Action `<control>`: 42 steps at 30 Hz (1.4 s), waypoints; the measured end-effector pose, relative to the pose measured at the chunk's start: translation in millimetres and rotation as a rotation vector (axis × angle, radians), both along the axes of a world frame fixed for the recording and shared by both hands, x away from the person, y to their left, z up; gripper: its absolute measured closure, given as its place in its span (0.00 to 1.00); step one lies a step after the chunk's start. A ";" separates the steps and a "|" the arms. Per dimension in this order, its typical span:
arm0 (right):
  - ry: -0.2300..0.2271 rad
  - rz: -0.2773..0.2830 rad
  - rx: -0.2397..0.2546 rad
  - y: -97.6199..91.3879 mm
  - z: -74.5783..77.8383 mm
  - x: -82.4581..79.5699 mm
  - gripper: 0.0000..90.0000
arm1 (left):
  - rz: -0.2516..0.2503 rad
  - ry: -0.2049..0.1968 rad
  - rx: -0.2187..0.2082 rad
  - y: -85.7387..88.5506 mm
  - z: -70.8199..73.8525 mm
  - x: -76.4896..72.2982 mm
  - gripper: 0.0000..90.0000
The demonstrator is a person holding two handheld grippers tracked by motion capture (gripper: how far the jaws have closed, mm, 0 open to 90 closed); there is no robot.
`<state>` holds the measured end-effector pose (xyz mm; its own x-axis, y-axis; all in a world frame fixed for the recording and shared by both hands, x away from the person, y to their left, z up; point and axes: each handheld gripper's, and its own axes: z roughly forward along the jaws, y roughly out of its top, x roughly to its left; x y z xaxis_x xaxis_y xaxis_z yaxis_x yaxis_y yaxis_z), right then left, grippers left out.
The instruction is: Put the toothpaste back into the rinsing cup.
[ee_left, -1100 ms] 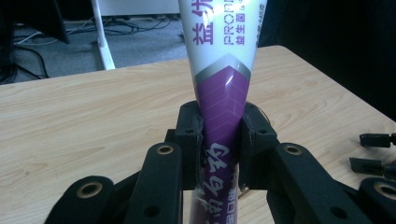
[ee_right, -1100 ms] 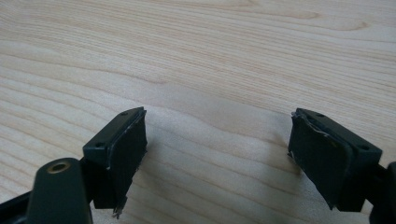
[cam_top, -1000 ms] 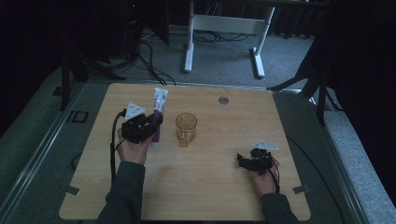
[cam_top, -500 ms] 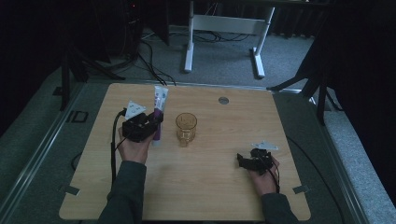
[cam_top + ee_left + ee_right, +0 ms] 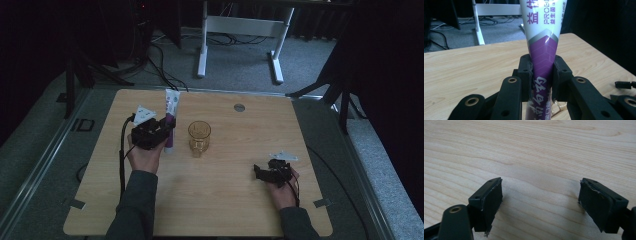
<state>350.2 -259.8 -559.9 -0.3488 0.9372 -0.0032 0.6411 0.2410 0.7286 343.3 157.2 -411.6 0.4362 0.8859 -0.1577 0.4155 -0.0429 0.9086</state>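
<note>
The left gripper [image 5: 541,75] is clamped on a white-and-purple soft plastic toothpaste tube [image 5: 543,45], with both pads pressed against the purple lower portion. In the high view the tube [image 5: 171,112] stands roughly upright in the left gripper [image 5: 161,131] over the left half of the light wooden table [image 5: 235,200], just beside an amber ribbed drinking glass [image 5: 199,137] that stands near the table centre. Whether the tube's lower end touches the table cannot be told. The tube is judged light and pliable: its wall yields under pressure, and the glossy film may slide between the pads. The present hold, low on the narrower purple section near the cap end, is judged the firmer region; the wide flat white end above offers less support and may flop. The glass is judged fragile and easy to tip, so any sideways travel toward it calls for care. The right gripper [image 5: 267,172] rests low on the right half of the table; in the right gripper view its jaws stand apart with bare wood between them. Open room lies between the glass and the right gripper and along the near edge. A small round grey insert [image 5: 239,107] sits near the far edge.
</note>
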 end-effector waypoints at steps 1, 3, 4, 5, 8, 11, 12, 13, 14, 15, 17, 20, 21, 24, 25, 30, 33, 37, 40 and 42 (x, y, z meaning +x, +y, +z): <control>0.000 0.000 0.000 0.0 0.0 0.0 0.21 | -0.001 -0.001 0.000 0.0 0.4 0.5 0.81; 0.000 0.000 0.000 0.0 0.0 0.0 0.21 | 0.000 -0.004 0.002 -0.7 0.9 1.2 0.81; 0.000 0.000 0.000 0.0 0.0 0.0 0.21 | 0.000 -0.004 0.000 -1.0 1.0 1.5 0.81; 0.000 0.000 0.000 0.0 0.0 0.0 0.21 | -0.002 -0.004 0.001 -1.3 1.0 1.7 0.81; 0.000 0.000 0.000 0.0 0.0 0.0 0.21 | -0.001 -0.007 0.003 -2.6 0.4 2.6 0.81; 0.000 0.000 0.000 0.0 0.0 0.0 0.21 | 0.001 -0.009 0.003 -3.3 0.6 3.7 0.81; 0.000 0.000 0.000 0.0 0.0 0.0 0.21 | -0.001 -0.010 0.003 -3.3 1.0 4.1 0.81; 0.000 0.000 0.000 0.0 0.0 0.0 0.21 | -0.002 -0.011 0.002 -3.4 1.4 4.6 0.81; 0.000 0.000 0.000 0.0 0.0 0.0 0.21 | 0.000 -0.012 0.002 -3.5 2.0 5.0 0.81; 0.000 0.000 0.000 0.0 0.0 0.0 0.21 | 0.000 -0.014 0.002 -3.5 2.6 5.3 0.81; 0.000 0.000 0.000 0.0 0.0 0.0 0.21 | 0.000 -0.017 -0.002 -3.0 3.5 5.9 0.81; 0.000 0.000 0.000 0.0 0.0 0.0 0.21 | -0.001 -0.019 0.000 -2.4 4.4 6.5 0.81; 0.000 0.000 0.000 0.0 0.0 0.0 0.21 | -0.001 -0.019 -0.002 -2.4 4.5 6.7 0.81; 0.000 0.000 0.000 0.0 0.0 0.0 0.21 | 0.000 -0.021 -0.014 -2.2 4.6 7.7 0.81; 0.000 0.000 0.000 0.0 0.0 0.0 0.21 | 0.000 -0.023 -0.014 -2.3 4.8 8.1 0.81; 0.000 0.000 0.000 0.0 0.0 0.0 0.21 | 0.002 -0.028 -0.009 -3.6 4.2 9.7 0.81; 0.000 0.000 0.000 0.0 0.0 0.0 0.21 | 0.003 -0.029 -0.005 -4.4 3.3 10.5 0.81; 0.000 0.000 0.000 0.0 0.0 0.0 0.21 | 0.002 -0.032 -0.004 -4.7 3.0 11.2 0.81; 0.000 0.000 0.000 0.0 0.0 0.0 0.21 | 0.003 -0.032 0.002 -4.8 2.4 11.4 0.81; 0.000 0.000 0.000 0.0 0.0 0.0 0.21 | 0.003 -0.032 0.001 -5.1 2.0 11.8 0.81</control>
